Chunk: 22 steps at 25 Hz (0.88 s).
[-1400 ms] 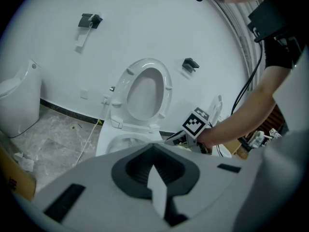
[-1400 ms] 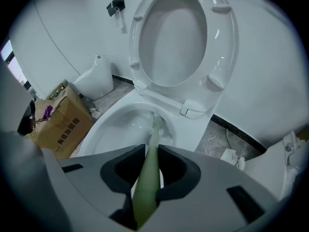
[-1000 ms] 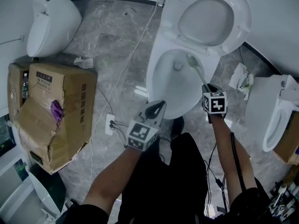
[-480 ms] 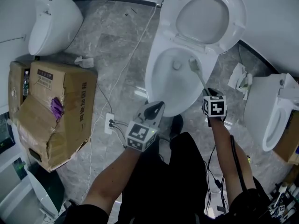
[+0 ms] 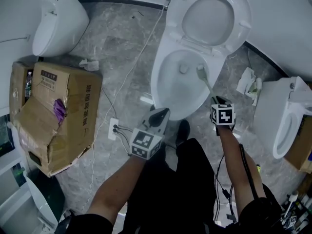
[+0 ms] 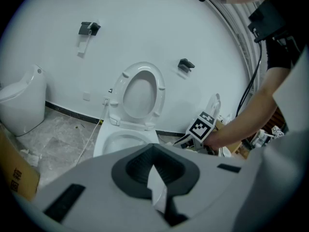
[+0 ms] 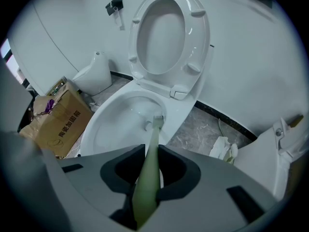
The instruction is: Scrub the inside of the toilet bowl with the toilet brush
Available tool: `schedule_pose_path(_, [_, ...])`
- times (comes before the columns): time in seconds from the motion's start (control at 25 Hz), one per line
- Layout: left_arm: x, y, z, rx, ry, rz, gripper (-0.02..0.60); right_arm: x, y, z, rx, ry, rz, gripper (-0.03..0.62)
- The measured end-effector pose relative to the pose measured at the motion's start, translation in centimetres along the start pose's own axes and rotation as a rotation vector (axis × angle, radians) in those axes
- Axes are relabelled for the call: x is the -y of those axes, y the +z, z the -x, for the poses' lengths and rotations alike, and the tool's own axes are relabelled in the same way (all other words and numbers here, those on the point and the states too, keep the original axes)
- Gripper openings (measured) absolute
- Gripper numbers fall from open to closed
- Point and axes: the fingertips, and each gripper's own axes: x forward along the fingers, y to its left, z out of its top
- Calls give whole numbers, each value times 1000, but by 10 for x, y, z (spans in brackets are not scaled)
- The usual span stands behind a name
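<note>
The right gripper [image 5: 214,98] is clamping its jaws on the pale green handle of the toilet brush [image 5: 206,83]. The handle is running out between them, and the bristle head is sitting inside the toilet bowl [image 5: 158,82], toward the bowl's back edge on its right side, just beside the outlet [image 5: 184,68]. I can't tell if the bristles are actually touching porcelain. The seat [image 5: 214,18] is standing raised against the wall.

The left gripper [image 5: 160,115] is hanging idle off the bowl's front edge, over the floor. Its jaws are drawn nearly together, gripping nothing I can name. Only a thin white sliver is showing between them, and I can't tell whether that's a scrap or the toilet behind.

Step looks like mid-scrub, working the back wall. To do it well:
- Be pressing the head flat so the bristles are splaying on the surface.
- Be sweeping around the wall from the back edge toward the front, then under the rim.
- Be holding the grip firm, because the tapered handle is likely to twist or slide in the jaws under side load.
- Be holding the left gripper clear of the rim.

A cardboard box [image 5: 63,111] is sitting well apart, off to the left.
</note>
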Motion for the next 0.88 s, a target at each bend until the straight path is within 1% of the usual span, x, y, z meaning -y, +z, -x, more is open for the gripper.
schedule_pose_path(0.24, [7,-9,11,6,-5,-8,8,-9,-12,8,-11,19,15,92])
schedule_pose_path(0.48, [9,-5,23,22,21,-5,8,-27,-23,15,-24,56,47,92])
schedule_pose_path(0.64, [14,7,40,27,60,10,8,-45,-22,30,-19,100,76,92])
schedule_pose_path(0.76, [20,17,51,56,70,-5,8,-58,-17,44,-7,144,120,92])
schedule_pose_path(0.88, [25,35,62,87,81,-14,9,-69,-5,59,18,167,170,92])
